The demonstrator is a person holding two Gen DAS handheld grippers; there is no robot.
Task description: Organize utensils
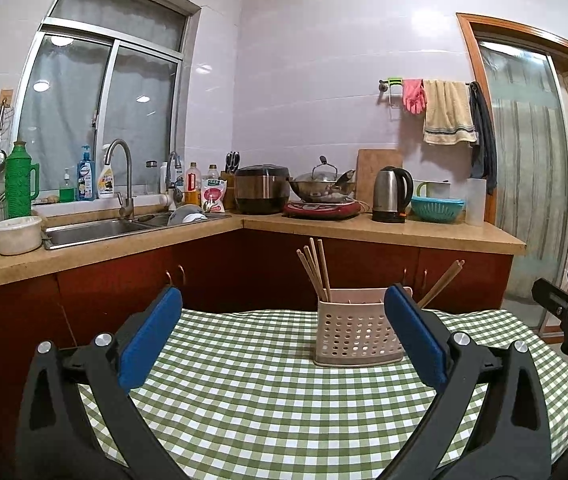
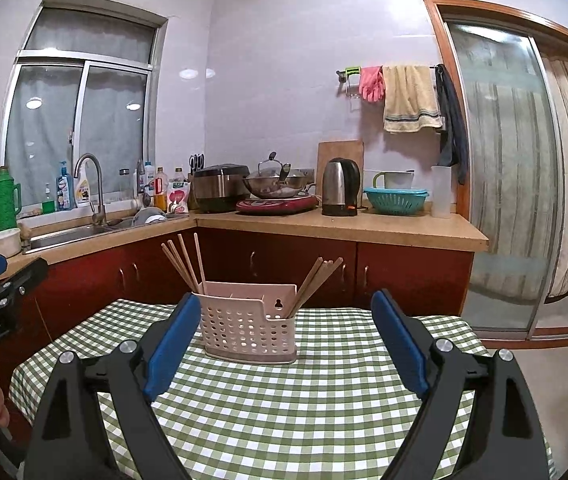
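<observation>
The left hand-held gripper point(image 1: 283, 330) hangs over a surface point(image 1: 244, 392) covered in green checked cloth, its blue fingers spread wide with nothing between them. Ahead, near the far edge, a pale perforated holder point(image 2: 248, 328) stands upright with chopsticks point(image 2: 182, 262) leaning out of its left end and more chopsticks point(image 2: 315, 282) out of its right. The right hand-held gripper point(image 2: 285, 344) is likewise wide and empty. The sorting looks finished or paused; no loose utensil shows, so the next move means finding one.

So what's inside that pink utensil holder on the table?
The pink holder contains wooden chopsticks: one bunch at its left end, another at its right. Its perforated walls hide their lower ends and anything else inside.
</observation>
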